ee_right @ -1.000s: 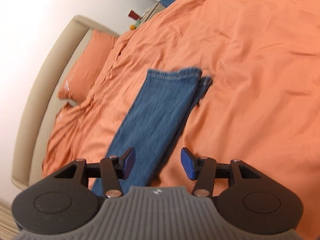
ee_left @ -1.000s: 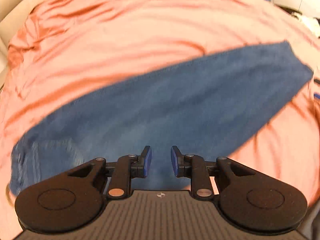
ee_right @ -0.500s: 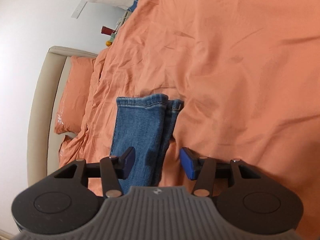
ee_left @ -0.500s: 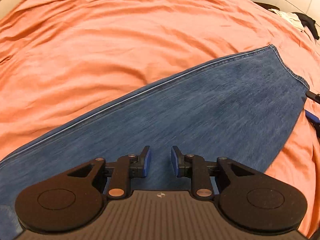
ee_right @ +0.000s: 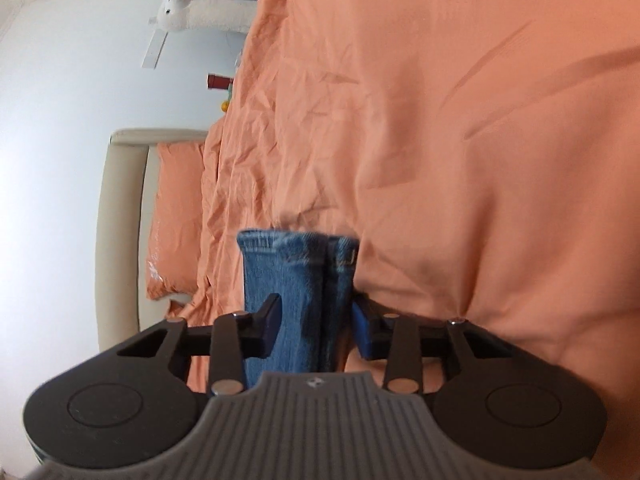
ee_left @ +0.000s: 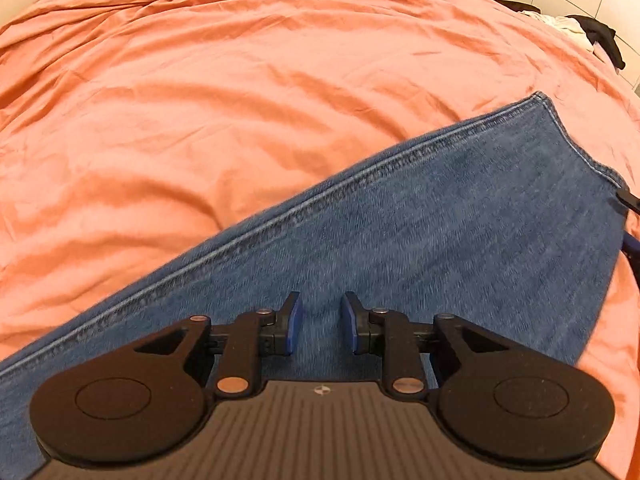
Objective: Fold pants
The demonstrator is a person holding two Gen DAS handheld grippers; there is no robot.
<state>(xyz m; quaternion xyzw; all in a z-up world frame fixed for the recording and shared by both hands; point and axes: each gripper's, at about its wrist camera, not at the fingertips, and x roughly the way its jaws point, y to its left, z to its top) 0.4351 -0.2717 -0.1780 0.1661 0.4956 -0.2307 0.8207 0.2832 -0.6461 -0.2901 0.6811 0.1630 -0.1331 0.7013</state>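
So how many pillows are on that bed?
1 that I can see: an orange pillow against the beige headboard, left of the jeans in the right wrist view. Others may be outside the frame or under the duvet.

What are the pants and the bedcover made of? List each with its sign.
Pants: denim, by the look; blue twill with a faded, matte surface, a double-stitched side seam and thick hems.
Bedcover: thin woven cloth, probably cotton; matte orange, full of fine sharp creases. The fibre itself cannot be told.

Open orange bedspread (ee_left: 248,92) surrounds the jeans (ee_left: 440,232); headboard (ee_right: 120,216) stands well apart.
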